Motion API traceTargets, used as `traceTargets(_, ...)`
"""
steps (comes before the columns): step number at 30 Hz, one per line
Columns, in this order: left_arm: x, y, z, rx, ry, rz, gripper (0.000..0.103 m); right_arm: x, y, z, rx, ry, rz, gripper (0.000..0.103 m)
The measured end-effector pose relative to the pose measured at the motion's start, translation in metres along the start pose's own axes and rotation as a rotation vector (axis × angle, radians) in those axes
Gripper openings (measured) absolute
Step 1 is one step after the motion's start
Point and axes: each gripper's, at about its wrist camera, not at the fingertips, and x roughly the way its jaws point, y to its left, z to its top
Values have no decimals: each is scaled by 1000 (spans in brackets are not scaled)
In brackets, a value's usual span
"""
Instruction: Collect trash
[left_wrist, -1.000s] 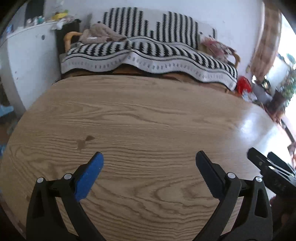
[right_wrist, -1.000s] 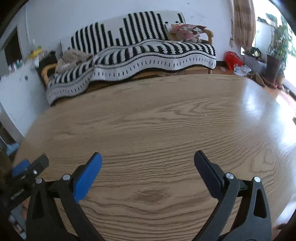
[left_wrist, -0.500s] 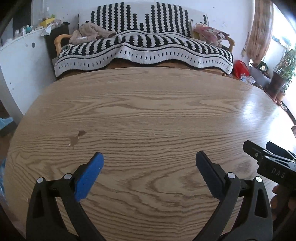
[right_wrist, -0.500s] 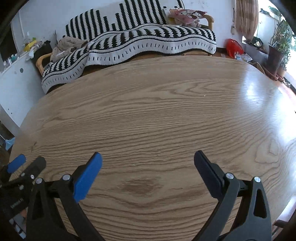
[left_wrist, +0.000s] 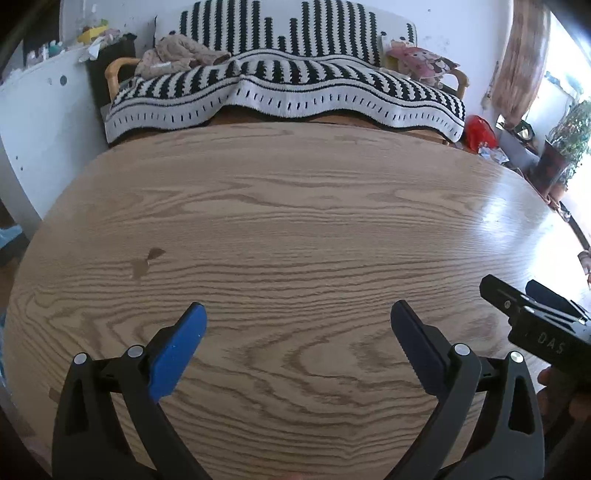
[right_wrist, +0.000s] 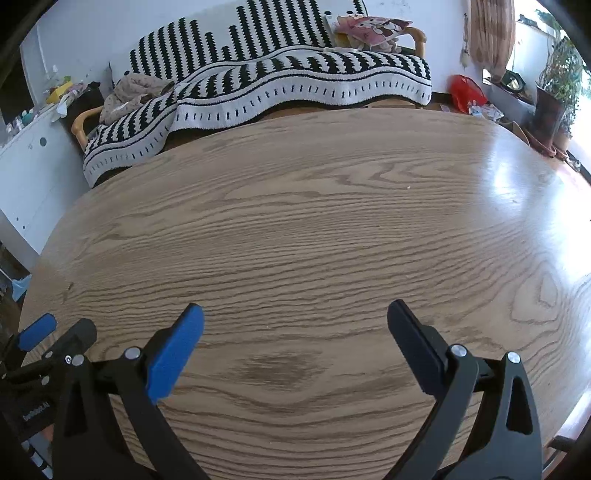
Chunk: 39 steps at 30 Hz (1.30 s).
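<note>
Nearest the cameras, the left gripper (left_wrist: 298, 321) was held with its blue-padded fingers spread wide and nothing between them; the right gripper (right_wrist: 295, 319) was likewise released and empty, its jaws parted over bare wood. Each tool was caught at the edge of the other's view: the right gripper at the right edge of the left wrist view, the left gripper at the lower left of the right wrist view.

Compared with a second earlier, both views had been tilted and steadied so that more of the oval wooden table (left_wrist: 295, 229) was shown and the far sofa sat more squarely ahead; the grippers had stayed open throughout. This was judged to be a scanning pause; no trash could be seen on the tabletop, only a small dark stain (left_wrist: 146, 260) at the left, so nothing on the table was left to collect in these views.

Writing: the letters "DAS" were read in pale print on the right gripper's black body in the left wrist view; a small white label on the left gripper's body in the right wrist view was too blurred to read.

Beyond the table, a black-and-white striped blanket (left_wrist: 288, 92) was draped over a wooden-armed sofa; a red bag (left_wrist: 479, 133) with scattered litter beside it lay on the floor at the far right, possibly trash.
</note>
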Motion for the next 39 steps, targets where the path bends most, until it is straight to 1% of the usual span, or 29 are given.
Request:
traceTargets(5, 0, 2, 0, 0, 1, 31, 97, 1, -3, 0, 3, 4, -7, 96)
traceTargets(13, 0, 3, -1, -7, 5, 11, 97, 1, -3, 0, -1, 10, -15, 96)
traceTargets(20, -1, 1, -2, 10, -5, 12, 97, 2, -4, -1, -2, 12, -14, 96)
traceTargets(29, 2, -1, -2, 17, 14, 29, 97, 3, -4, -1, 7, 8, -20, 96)
traceTargets(33, 1, -1, -2, 17, 13, 24, 97, 3, -4, -1, 6, 6, -25, 96)
traceTargets(36, 1, 0, -2, 18, 10, 23, 97, 5, -2, -1, 1, 4, -47, 96)
traceTargets(38, 2, 2, -2, 8, 13, 4, 97, 5, -3, -2, -1, 5, -54, 96)
traceTargets(39, 3, 5, -1, -9, 21, -16, 97, 4, -3, -1, -1, 4, -57, 96)
